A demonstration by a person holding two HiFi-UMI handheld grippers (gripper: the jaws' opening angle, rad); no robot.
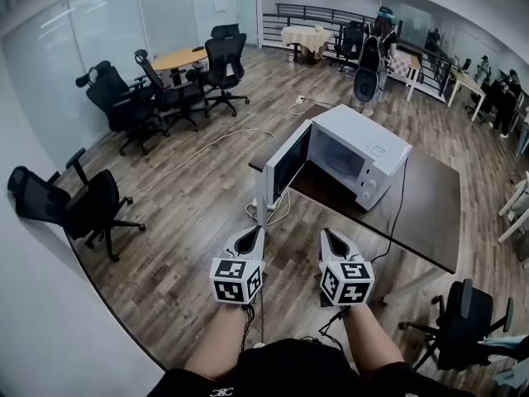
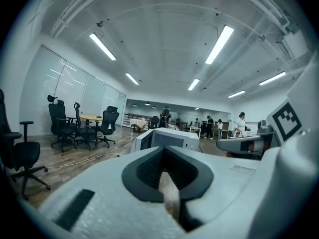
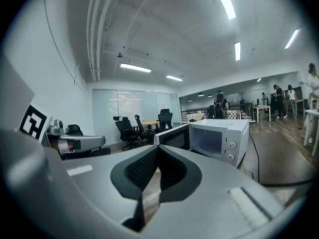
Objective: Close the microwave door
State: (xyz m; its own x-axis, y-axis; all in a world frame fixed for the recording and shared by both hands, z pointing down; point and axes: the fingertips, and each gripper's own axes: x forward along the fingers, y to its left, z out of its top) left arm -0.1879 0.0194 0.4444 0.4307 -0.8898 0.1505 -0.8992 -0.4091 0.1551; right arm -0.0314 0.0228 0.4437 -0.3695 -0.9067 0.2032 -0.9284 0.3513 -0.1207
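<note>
Head view | left tongs (image 1: pixel 257 231) and right tongs (image 1: pixel 327 232) pinched together, empty | microwave (image 1: pixel 364 157) on table (image 1: pixel 430 213), well ahead | door (image 1: pixel 288 165) open | my worry: a hard shove skids it, no latch

1. This is a large open-plan office with a wood-plank floor (image 1: pixel 198 197).
2. Black swivel chairs (image 1: pixel 124 106) with headrests and wheeled bases are gathered at a round wooden table (image 1: pixel 178 58). More of them stand singly along the wall.
3. Frosted glass partitions (image 1: pixel 91 31) line one side of the room.
4. Long strip lights (image 2: pixel 219 44) run across a white ceiling, and bare pipes (image 3: pixel 94 34) run along it too.
5. A long dark desk (image 1: pixel 430 213) holds a white microwave (image 1: pixel 355 151), and a white cable (image 1: pixel 207 147) trails over the floor nearby.
6. At the far end, people (image 2: pixel 241 123) stand among more desks, near a table with a pale cloth (image 1: pixel 306 35).
</note>
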